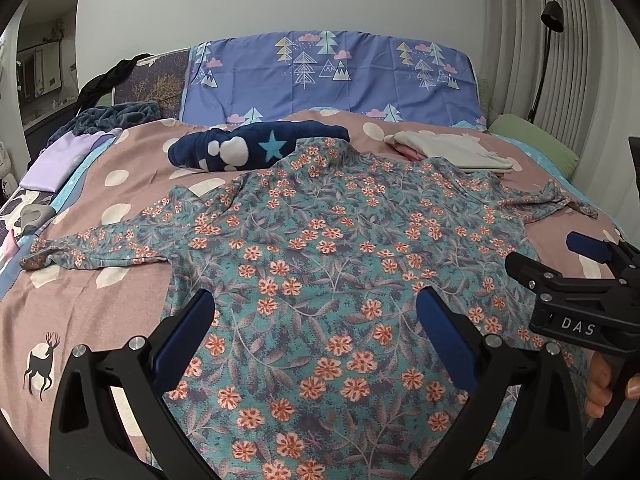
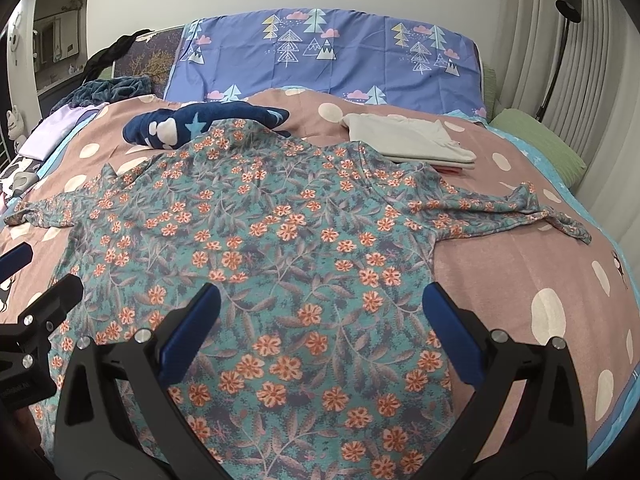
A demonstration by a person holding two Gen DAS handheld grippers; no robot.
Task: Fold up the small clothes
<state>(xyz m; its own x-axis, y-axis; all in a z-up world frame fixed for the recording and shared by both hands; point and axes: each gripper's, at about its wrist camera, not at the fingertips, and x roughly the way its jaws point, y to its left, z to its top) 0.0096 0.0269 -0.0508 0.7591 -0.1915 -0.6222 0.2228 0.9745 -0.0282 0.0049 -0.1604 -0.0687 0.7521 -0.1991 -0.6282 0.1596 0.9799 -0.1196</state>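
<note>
A teal long-sleeved top with orange flowers (image 1: 320,248) lies spread flat on the pink bedspread (image 1: 100,300), sleeves out to both sides. It also shows in the right wrist view (image 2: 260,240). My left gripper (image 1: 316,316) is open and empty, hovering over the top's lower left part. My right gripper (image 2: 320,308) is open and empty over the lower right part; it also shows at the right edge of the left wrist view (image 1: 556,256). The left gripper shows at the left edge of the right wrist view (image 2: 36,276).
A navy fleece garment with stars (image 1: 248,148) lies behind the top's collar. A folded stack of pale clothes (image 1: 452,152) sits at the back right. Blue tree-print pillows (image 1: 332,72) stand at the headboard, a green pillow (image 1: 536,144) and a lamp (image 1: 550,20) at right.
</note>
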